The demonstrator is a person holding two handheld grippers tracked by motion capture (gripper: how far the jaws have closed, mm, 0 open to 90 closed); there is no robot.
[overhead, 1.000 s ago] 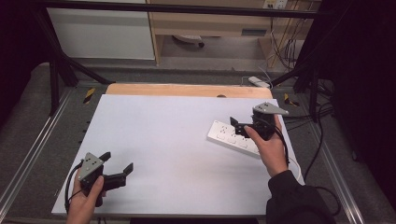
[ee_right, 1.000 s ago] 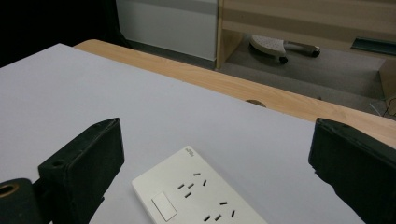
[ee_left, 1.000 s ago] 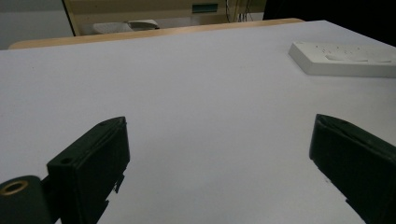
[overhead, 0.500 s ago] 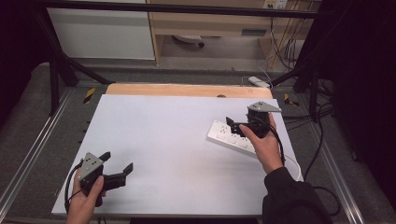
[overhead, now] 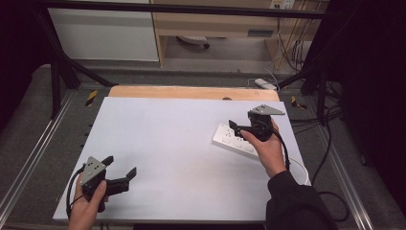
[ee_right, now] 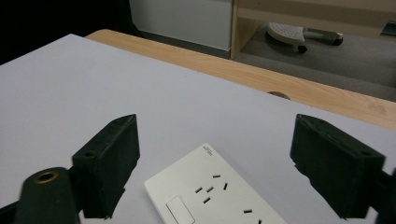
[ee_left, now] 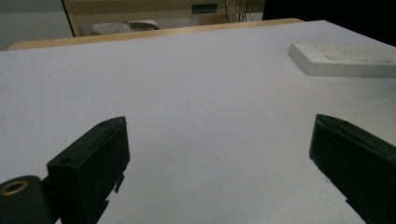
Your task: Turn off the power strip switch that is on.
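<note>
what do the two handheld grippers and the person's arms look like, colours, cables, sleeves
Both the left gripper and the right gripper are black, each with two blocky black jaws and a grey three-cornered plate on top. A black cable trails from each. In the left gripper view a brass-coloured ring sits at the jaw base. The right arm wears a dark sleeve; the left hand shows no sleeve.
</note>
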